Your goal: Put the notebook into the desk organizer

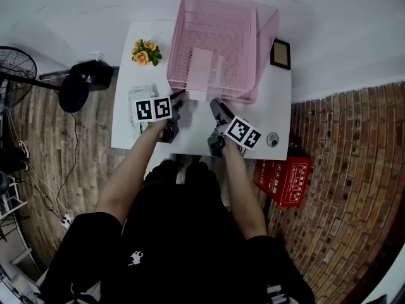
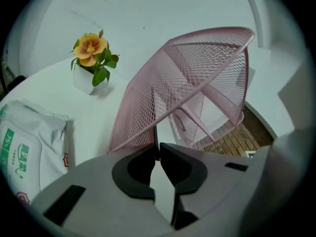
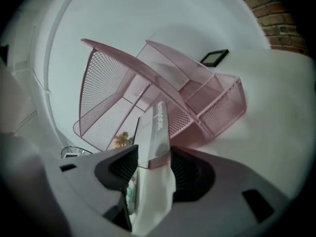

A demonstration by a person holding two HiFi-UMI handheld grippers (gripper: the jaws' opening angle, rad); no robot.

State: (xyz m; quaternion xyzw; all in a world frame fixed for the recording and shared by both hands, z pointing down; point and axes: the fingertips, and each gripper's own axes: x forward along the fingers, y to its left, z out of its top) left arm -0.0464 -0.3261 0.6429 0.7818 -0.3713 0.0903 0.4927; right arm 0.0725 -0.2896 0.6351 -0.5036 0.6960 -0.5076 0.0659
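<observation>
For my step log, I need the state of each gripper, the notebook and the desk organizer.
left gripper: shut on the edge of the desk organizer.
right gripper: open, notebook between its jaws.
notebook: inside the desk organizer, not gripped.
desk organizer: on the table, holding the notebook.

Wire-mesh desk organizer (image 1: 221, 43) stands on smooth table (image 1: 278, 100).

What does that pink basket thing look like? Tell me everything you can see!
The pink organizer looks like metal: fine see-through mesh walls joined by solid pink rails, with slanted dividers making slots. It stands on the white table. A pale notebook leans in one slot. The left gripper has its jaws closed on the organizer's near edge. The right gripper has its jaws apart on either side of the notebook's near end.
</observation>
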